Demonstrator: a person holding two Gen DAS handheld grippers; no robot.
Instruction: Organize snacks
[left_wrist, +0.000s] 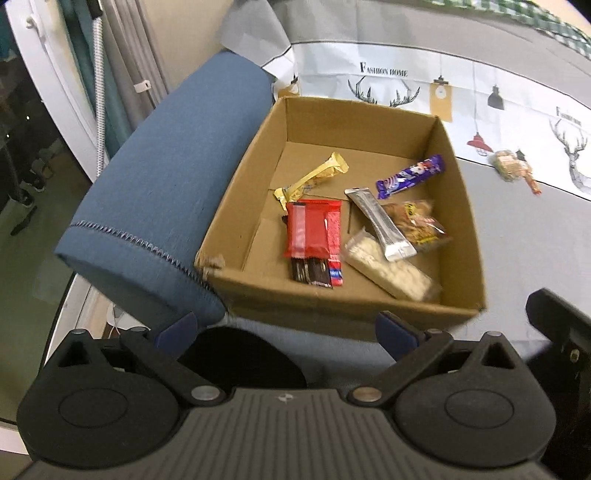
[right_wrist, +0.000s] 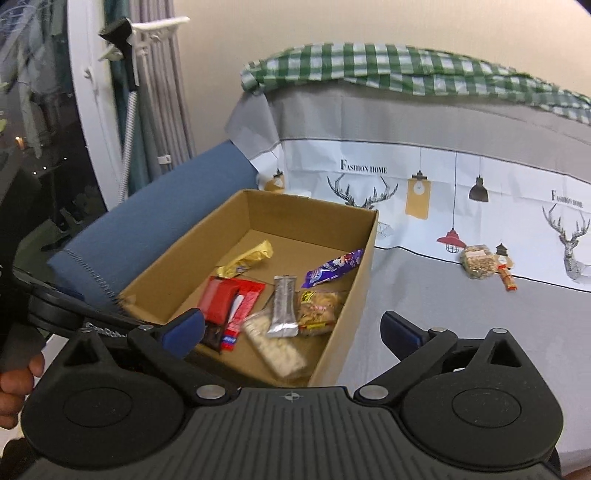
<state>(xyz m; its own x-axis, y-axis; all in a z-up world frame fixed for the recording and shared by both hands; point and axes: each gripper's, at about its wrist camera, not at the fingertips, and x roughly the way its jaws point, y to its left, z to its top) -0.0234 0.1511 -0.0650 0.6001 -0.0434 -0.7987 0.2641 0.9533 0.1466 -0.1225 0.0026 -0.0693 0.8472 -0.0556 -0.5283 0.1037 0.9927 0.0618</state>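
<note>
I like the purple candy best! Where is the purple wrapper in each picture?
Left wrist view: the purple wrapper lies right of centre, against the right wall inside the cardboard box.
Right wrist view: the purple wrapper sits near the middle, by the box's right wall.
Shared landmark: the silver wrapper lies just beside it in both.

A grey printed cloth (left_wrist: 524, 236) covers the sofa seat. On it sits an open cardboard box (left_wrist: 465, 236), and at two o'clock from the box lie two small snack packets (left_wrist: 511, 168).
</note>
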